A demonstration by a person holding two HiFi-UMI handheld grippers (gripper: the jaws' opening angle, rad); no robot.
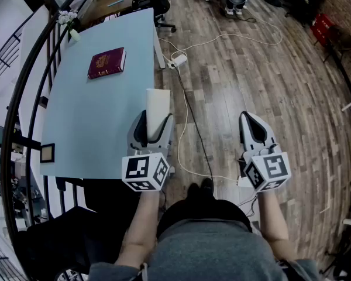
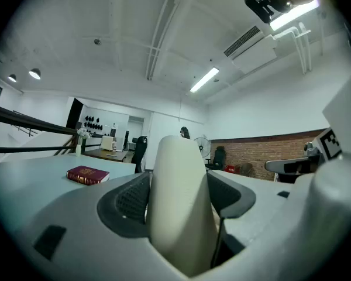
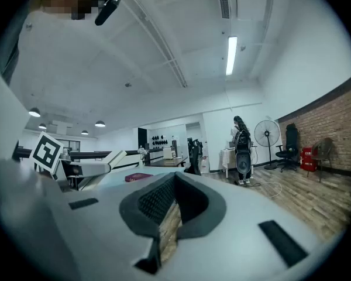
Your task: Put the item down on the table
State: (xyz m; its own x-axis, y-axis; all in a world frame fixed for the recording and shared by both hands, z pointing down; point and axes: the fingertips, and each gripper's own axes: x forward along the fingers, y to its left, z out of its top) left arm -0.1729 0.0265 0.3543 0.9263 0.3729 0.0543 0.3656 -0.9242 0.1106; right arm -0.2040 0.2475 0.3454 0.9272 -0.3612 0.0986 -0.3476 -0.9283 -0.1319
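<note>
Cream-white item point(image 1: 157, 101) gripped at the right edge of the pale blue tabletop point(image 1: 88, 122).
Clamped in the left gripper point(image 1: 155, 119), with dark ribbed fingers point(image 2: 130, 199) spread wide and pressing on both flanks, rounded end poking out well past the fingertips. Hanging by the tabletop's near right edge in the head view; touching the surface or not, cannot tell. Well apart from the dark red book point(image 1: 106, 62) lying flat farther along the tabletop. On the right gripper point(image 1: 250, 122), held out over the wooden floor point(image 1: 269, 69) clear of the tabletop: fingers drawn together with nothing between them, only a thin sliver of floor showing through the slit below the tips.
</note>
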